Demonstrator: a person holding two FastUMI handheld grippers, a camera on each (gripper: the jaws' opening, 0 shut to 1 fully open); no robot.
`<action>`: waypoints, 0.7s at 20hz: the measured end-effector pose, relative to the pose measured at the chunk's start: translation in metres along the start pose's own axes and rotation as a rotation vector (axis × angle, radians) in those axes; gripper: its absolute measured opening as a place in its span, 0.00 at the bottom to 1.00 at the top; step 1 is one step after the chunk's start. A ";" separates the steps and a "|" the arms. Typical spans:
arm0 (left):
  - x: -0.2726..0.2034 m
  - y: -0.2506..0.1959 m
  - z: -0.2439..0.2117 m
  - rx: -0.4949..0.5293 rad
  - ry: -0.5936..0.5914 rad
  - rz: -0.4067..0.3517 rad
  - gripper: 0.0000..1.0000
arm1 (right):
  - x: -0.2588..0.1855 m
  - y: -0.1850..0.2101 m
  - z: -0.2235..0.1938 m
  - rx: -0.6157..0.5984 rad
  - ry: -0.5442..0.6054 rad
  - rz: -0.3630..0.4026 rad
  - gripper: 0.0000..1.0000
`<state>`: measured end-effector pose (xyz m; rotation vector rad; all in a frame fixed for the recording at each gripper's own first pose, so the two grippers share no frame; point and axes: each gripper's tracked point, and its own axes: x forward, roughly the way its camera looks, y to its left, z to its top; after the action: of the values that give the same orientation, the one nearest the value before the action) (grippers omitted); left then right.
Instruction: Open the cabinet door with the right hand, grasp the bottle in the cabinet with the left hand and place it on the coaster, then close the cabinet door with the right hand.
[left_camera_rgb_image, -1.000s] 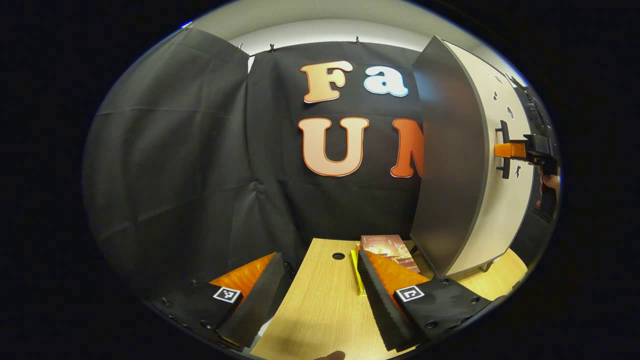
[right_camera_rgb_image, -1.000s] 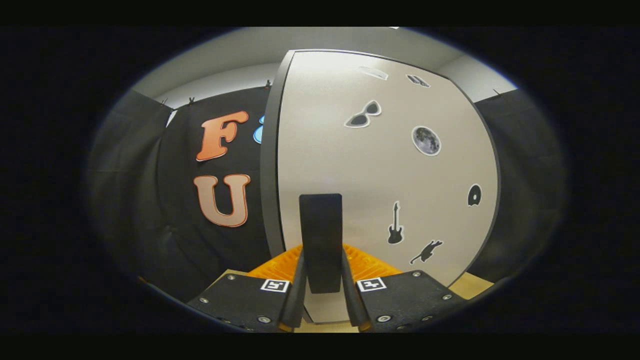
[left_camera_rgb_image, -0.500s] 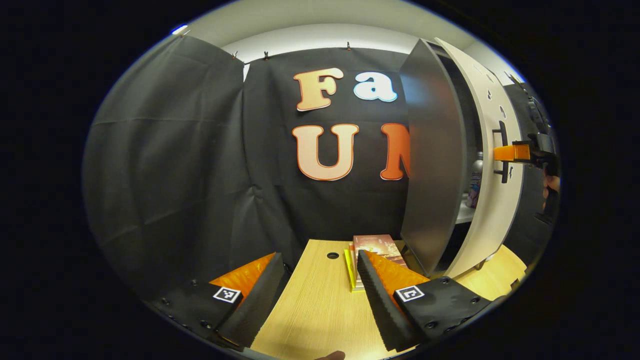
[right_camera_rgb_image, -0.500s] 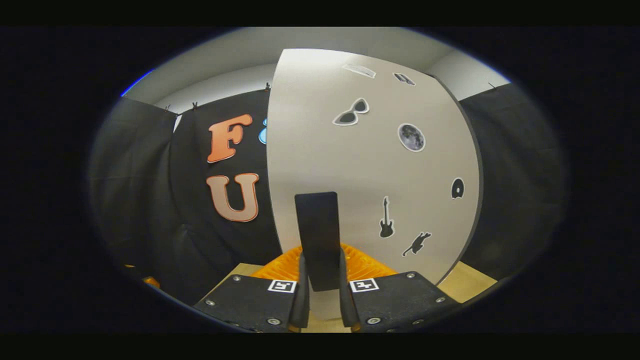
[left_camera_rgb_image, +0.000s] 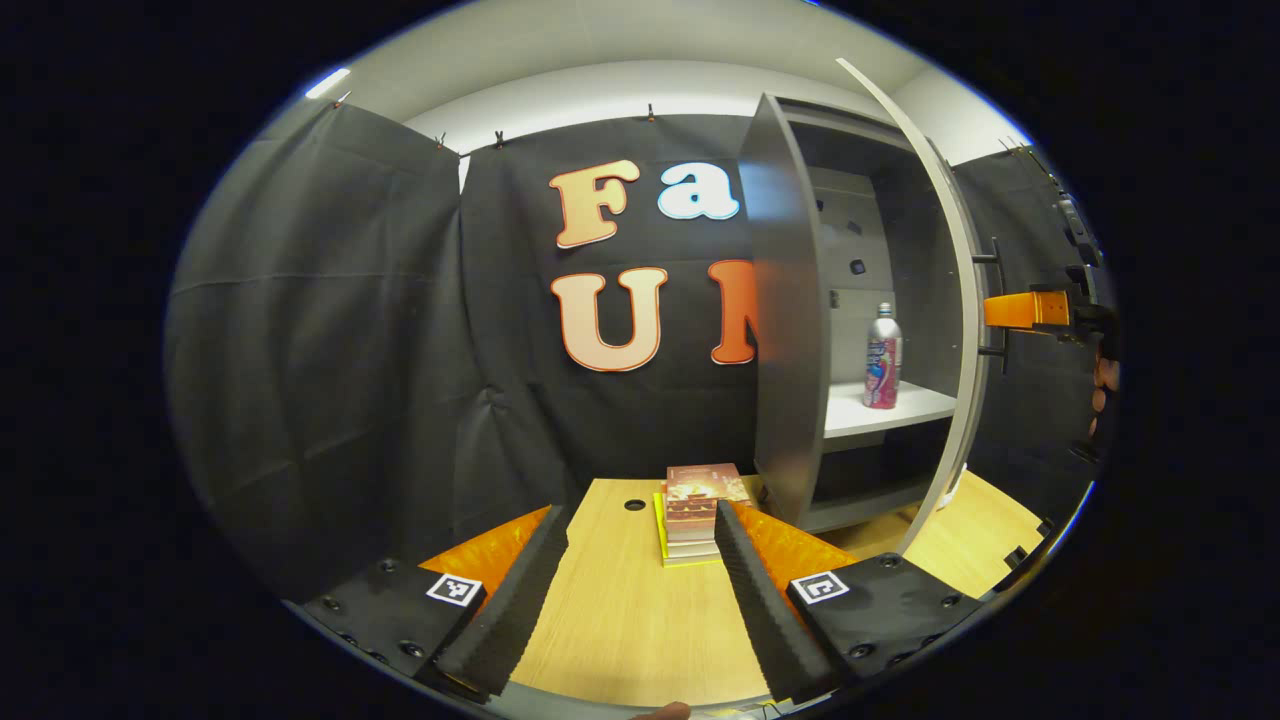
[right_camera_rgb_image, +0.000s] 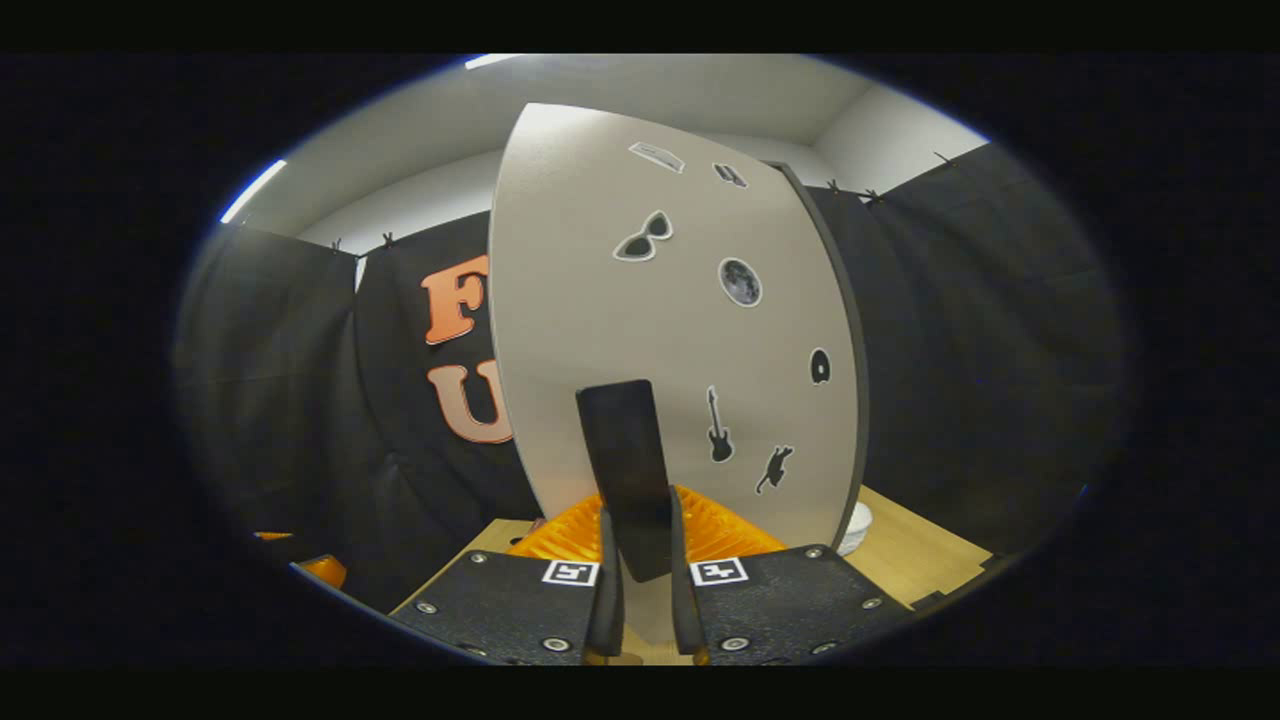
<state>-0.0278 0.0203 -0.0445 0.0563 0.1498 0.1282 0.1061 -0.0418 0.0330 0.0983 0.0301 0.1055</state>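
1. The tall grey cabinet (left_camera_rgb_image: 790, 330) stood on the light wooden bench (left_camera_rgb_image: 630, 620), its pale sticker-covered door (right_camera_rgb_image: 640, 330) swung wide.
2. The right tool (right_camera_rgb_image: 638, 600) was clamped on the door's black bar handle (right_camera_rgb_image: 630, 470).
3. The left tool (left_camera_rgb_image: 635, 600) hung over the bench before the cabinet, fingers wide apart, holding nothing.
4. A stack of books (left_camera_rgb_image: 695, 510) lay beside the cabinet.
5. The silver bottle with a pink label (left_camera_rgb_image: 882, 360) stood upright on the cabinet's white shelf (left_camera_rgb_image: 880, 410).

Your left gripper view sat low over the worktop (left_camera_rgb_image: 620, 620), back from the cabinet (left_camera_rgb_image: 800, 330), facing the booth wall and looking into the open cabinet from its left. Your right gripper view rode tight against the cabinet door (right_camera_rgb_image: 640, 330), facing its outer face and handle (right_camera_rgb_image: 630, 470). Both views shared the door, the worktop and the wall.
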 end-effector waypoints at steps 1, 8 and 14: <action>-0.008 -0.009 0.001 0.004 0.001 -0.005 0.97 | -0.007 -0.008 0.000 0.003 0.000 0.003 0.18; -0.042 -0.053 0.005 0.016 -0.015 -0.012 0.96 | -0.040 -0.051 0.006 0.016 -0.011 -0.001 0.17; -0.062 -0.100 -0.002 0.004 0.003 -0.032 0.96 | -0.062 -0.100 0.012 -0.004 -0.008 -0.038 0.17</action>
<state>-0.0764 -0.0870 -0.0438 0.0580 0.1539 0.0965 0.0551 -0.1487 0.0369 0.0946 0.0235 0.0675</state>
